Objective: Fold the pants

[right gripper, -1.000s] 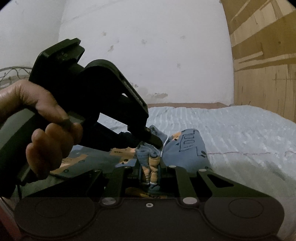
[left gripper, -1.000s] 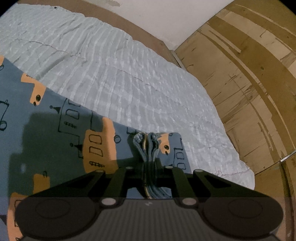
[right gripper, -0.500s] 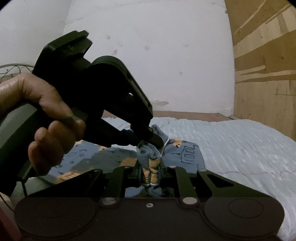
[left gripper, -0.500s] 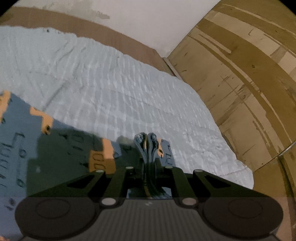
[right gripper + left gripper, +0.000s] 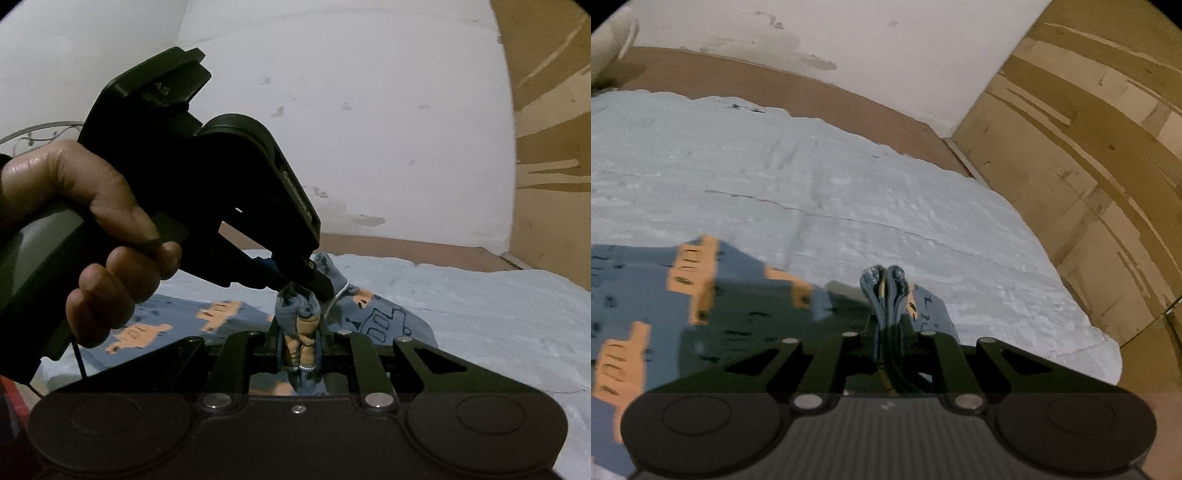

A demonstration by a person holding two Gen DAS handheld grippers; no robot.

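**Both tools clamped on the pants, cloth lifted off the bed**

Your left tool [image 5: 884, 280] sits at the lower middle of the left wrist view, its jaws drawn narrow and pinched on a bunched edge of the pants [image 5: 657, 295]. The gathered grey-blue cloth pokes up between the fingertips. From there the rest of the pants spreads toward the lower left of the frame: blue fabric with orange shapes and dark line drawings, blurred, lying over the pale blue bedspread [image 5: 849, 192]. A small corner of the pants also shows just right of the fingertips.

In the right wrist view, your right tool [image 5: 298, 332] is at the lower middle, also narrow and closed on a folded wad of the same pants [image 5: 384, 317], with blue and orange layers squeezed between the jaws. Directly above it, your left tool [image 5: 306, 284] comes in from the upper left and bites the cloth right next to the right tool's grip, so the two tips are nearly touching. Your left hand [image 5: 92, 229] wraps its handle at the left of the frame.

The pants trail down to the bedspread [image 5: 498, 314] on both sides of the tools. A white wall [image 5: 351, 110] stands behind the bed, with a wooden panel [image 5: 554, 147] at the right edge.
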